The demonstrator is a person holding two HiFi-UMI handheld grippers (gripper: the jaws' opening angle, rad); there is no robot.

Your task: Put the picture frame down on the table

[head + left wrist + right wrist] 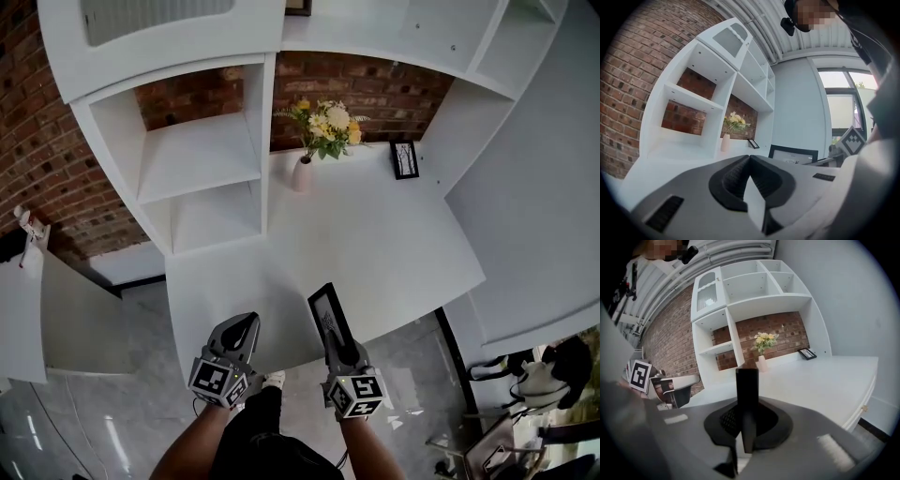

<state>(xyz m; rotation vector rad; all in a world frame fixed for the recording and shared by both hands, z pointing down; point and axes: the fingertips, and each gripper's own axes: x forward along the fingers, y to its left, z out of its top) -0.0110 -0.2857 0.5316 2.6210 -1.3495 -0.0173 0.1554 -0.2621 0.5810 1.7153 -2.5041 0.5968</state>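
Fingers [725, 422] of right gripper [345, 356] pinch picture frame [327, 317] upright near table [394, 253] front edge

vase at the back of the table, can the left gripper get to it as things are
Probably yes: the left gripper is empty, jaws shut, and only bare table lies between it and the vase. It is a long reach, though.

Left gripper [246, 324] and right gripper [343, 352]: grey shells, black ribbed pads [733, 178] inside the jaws, black-and-white marker cube [217, 380] on each. Black trousers [258, 445], white shoe [274, 379], lower centre.
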